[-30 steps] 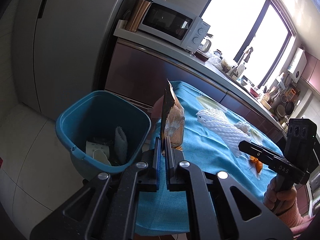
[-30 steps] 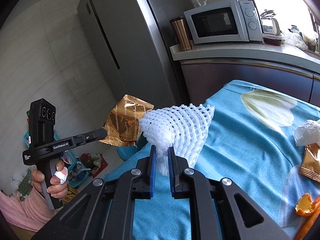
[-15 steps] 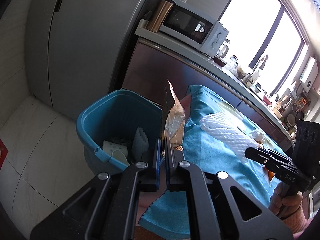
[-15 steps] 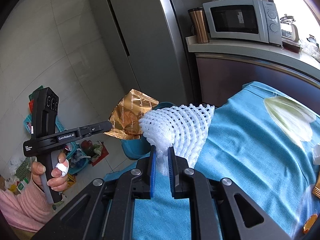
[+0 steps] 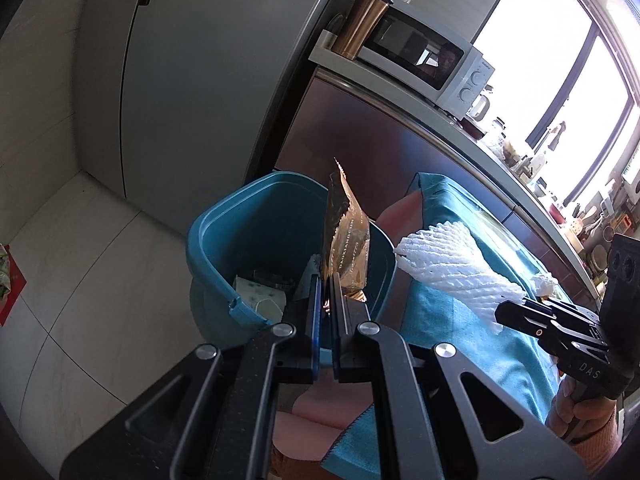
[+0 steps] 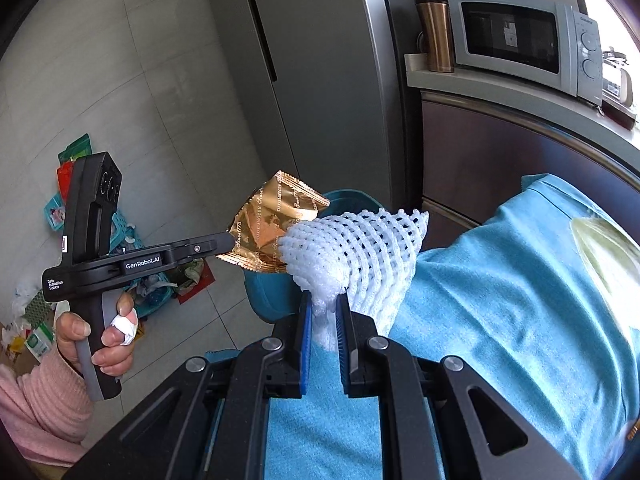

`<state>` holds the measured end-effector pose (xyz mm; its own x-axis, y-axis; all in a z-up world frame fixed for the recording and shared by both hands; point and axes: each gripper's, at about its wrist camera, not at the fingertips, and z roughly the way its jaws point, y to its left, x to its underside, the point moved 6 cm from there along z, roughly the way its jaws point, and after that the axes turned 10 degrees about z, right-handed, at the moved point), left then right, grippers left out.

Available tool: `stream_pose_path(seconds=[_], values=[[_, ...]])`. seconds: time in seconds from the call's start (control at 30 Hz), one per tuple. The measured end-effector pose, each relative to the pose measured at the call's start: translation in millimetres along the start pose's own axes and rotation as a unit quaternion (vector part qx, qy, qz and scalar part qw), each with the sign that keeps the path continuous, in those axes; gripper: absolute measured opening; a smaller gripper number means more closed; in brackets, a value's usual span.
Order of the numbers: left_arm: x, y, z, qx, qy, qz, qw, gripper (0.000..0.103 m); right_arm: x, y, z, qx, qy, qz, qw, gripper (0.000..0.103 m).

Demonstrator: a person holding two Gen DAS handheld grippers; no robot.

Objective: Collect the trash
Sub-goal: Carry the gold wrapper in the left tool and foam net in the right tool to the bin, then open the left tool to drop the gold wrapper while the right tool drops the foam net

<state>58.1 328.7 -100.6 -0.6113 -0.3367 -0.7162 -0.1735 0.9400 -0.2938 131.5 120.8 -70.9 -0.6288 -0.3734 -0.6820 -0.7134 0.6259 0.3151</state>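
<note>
My left gripper (image 5: pixel 327 280) is shut on a gold foil wrapper (image 5: pixel 347 240) and holds it upright over the near rim of the blue trash bin (image 5: pixel 224 236). The bin holds some paper scraps. In the right wrist view the wrapper (image 6: pixel 272 224) hangs from the left gripper (image 6: pixel 230 242) over the bin (image 6: pixel 264 296). My right gripper (image 6: pixel 323 300) is shut on a white foam fruit net (image 6: pixel 360 248), held above the blue tablecloth's edge beside the bin. The net also shows in the left wrist view (image 5: pixel 452 268).
A table with a blue cloth (image 6: pixel 500 320) stands right of the bin. A grey fridge (image 5: pixel 192 80) and a counter with a microwave (image 6: pixel 520 40) and a copper tumbler (image 6: pixel 434 34) stand behind. Loose trash and a basket (image 6: pixel 132 240) lie on the floor at left.
Both grippers have moved left towards the bin with their loads. The wrapper now hangs over the bin's rim, and the net has come to the table's edge.
</note>
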Motion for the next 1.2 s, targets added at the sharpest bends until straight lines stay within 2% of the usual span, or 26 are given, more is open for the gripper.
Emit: stream_pose_path(seconds=[0.43, 0.97, 1.0, 1.07, 1.1, 1.2], values=[[-1, 22, 29, -0.026, 0.019, -0.016, 0.9994, 0.004, -1, 11, 38, 0.019, 0.046, -0.036, 0.998, 0.011], [10, 35, 62, -0.045, 0.045, -0.039, 0.9972, 0.006, -8, 20, 72, 0.027, 0.08, -0.045, 0.995, 0.015], [10, 35, 63, -0.046, 0.045, -0.04, 0.9971, 0.007, -9, 20, 74, 0.027, 0.082, -0.042, 0.995, 0.017], [11, 34, 66, -0.048, 0.045, -0.044, 0.9969, 0.02, -10, 19, 78, 0.025, 0.083, -0.037, 0.996, 0.022], [12, 33, 67, -0.048, 0.043, -0.044, 0.9969, 0.021, -11, 19, 79, 0.025, 0.082, -0.034, 0.996, 0.025], [13, 32, 68, -0.046, 0.043, -0.043, 0.9971, 0.021, -11, 18, 77, 0.023, 0.075, -0.027, 0.997, 0.026]])
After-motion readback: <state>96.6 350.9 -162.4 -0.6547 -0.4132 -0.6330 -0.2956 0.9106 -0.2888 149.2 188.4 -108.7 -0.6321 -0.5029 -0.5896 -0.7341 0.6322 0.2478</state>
